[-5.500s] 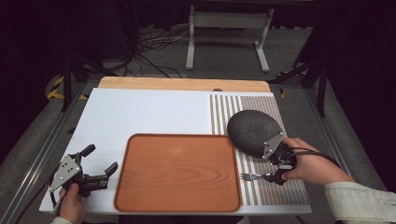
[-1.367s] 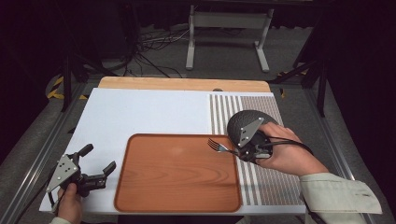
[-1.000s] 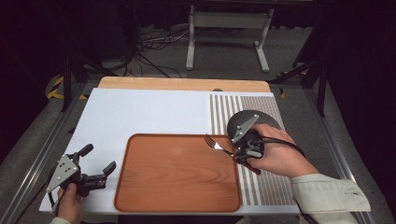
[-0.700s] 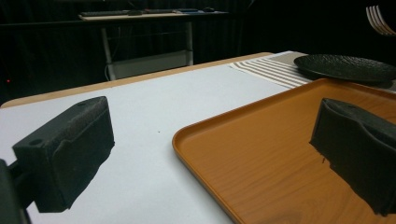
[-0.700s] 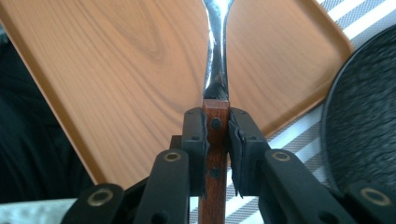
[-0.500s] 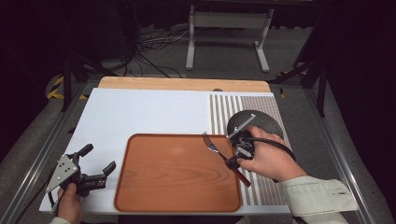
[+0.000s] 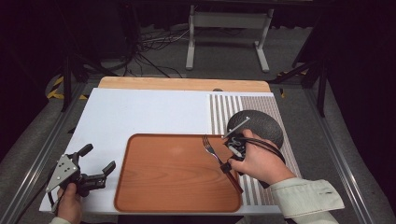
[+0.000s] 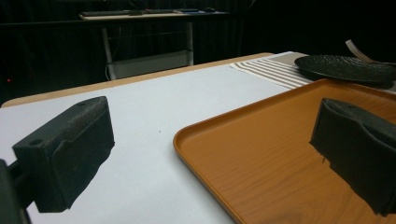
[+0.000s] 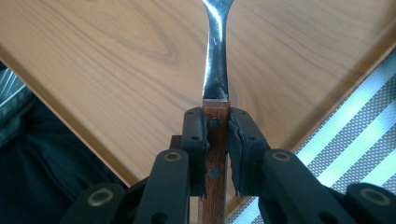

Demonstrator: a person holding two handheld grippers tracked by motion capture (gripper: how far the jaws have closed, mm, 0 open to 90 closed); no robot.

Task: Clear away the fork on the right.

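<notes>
A fork (image 7: 212, 148) with a steel head and a wooden handle (image 9: 215, 140) is clamped in my right gripper (image 7: 227, 165), shut on the handle. The fork hangs over the right side of the brown wooden tray (image 7: 173, 175), tines pointing toward the far left. In the right gripper view the tray (image 9: 116, 60) lies under the fork's neck (image 9: 215, 56). My left gripper (image 7: 95, 164) rests open on the white board left of the tray, nothing between its black pads (image 8: 70, 149). A black plate (image 7: 259, 126) sits on the striped mat behind my right hand.
A striped placemat (image 7: 224, 112) covers the right part of the white board (image 7: 140, 112). A wooden strip runs along the far edge. Metal rails flank the table, and a stand with cables is on the floor beyond.
My right hand has carried the fork from the mat near the black plate leftward and down over the tray's right side. The left gripper has stayed put.
</notes>
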